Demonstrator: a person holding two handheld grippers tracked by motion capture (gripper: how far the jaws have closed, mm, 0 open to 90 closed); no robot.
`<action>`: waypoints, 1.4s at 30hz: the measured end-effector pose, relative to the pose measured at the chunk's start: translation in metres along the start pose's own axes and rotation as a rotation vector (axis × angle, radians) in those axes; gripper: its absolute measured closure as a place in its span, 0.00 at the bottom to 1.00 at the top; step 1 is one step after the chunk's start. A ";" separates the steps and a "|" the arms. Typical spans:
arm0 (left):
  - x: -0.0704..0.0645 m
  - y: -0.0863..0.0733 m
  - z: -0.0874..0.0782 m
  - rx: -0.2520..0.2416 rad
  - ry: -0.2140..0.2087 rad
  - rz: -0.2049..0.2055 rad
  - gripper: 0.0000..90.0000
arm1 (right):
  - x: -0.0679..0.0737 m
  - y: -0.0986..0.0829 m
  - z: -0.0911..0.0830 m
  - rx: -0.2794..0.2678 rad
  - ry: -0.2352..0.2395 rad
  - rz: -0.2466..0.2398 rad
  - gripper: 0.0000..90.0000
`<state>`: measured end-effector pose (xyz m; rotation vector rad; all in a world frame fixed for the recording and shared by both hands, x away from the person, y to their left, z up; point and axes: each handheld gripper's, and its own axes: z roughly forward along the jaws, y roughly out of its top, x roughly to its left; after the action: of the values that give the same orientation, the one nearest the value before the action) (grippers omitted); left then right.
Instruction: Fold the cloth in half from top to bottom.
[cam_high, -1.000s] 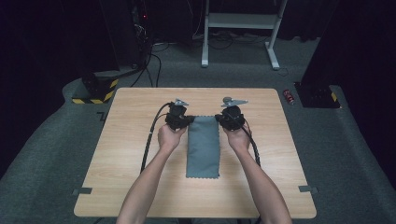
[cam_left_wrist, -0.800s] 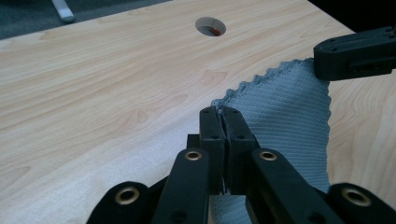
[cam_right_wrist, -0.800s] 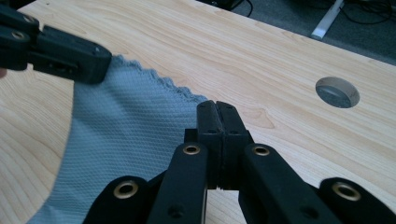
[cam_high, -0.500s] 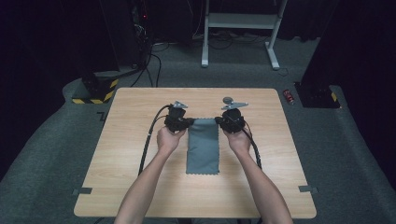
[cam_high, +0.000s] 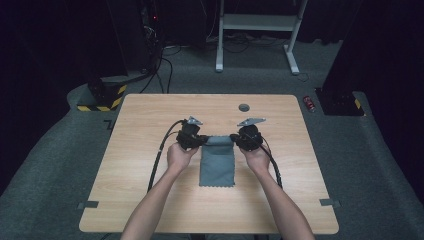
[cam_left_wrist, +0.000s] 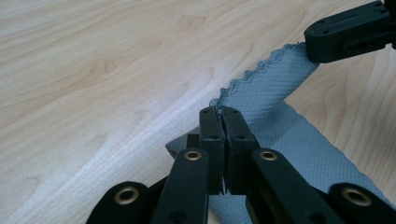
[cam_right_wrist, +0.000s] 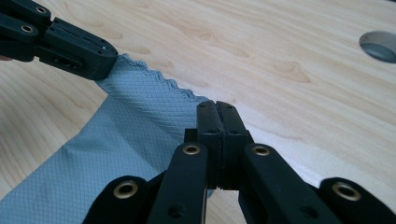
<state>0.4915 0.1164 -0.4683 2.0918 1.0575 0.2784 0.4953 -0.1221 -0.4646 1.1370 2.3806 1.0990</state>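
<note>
Lying on the wooden table (cam_high: 150, 200), a grey cloth (cam_high: 217, 165) stretched from its middle toward the person, its far edge raised off the wood. The left gripper (cam_high: 198, 140) had its fingers (cam_left_wrist: 212, 126) pressed together on the cloth's far left corner, and the right gripper (cam_high: 235, 140) pinched the far right corner likewise. Beyond the cloth sat a round grey hole (cam_high: 244, 107); black cables (cam_high: 160, 155) trailed beside it.
</note>
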 end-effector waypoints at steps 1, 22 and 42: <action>-0.001 -0.002 0.000 0.003 -0.004 -0.003 0.98 | 0.000 -0.001 0.000 0.006 0.003 0.001 1.00; -0.008 -0.026 -0.002 0.010 -0.023 0.006 0.98 | 0.010 -0.023 0.001 0.020 0.047 -0.003 1.00; -0.012 -0.033 -0.010 -0.033 -0.046 -0.003 0.98 | 0.013 -0.031 -0.008 -0.006 0.075 0.005 1.00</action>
<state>0.4593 0.1250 -0.4834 2.0572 1.0218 0.2438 0.4658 -0.1291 -0.4808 1.1193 2.4305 1.1698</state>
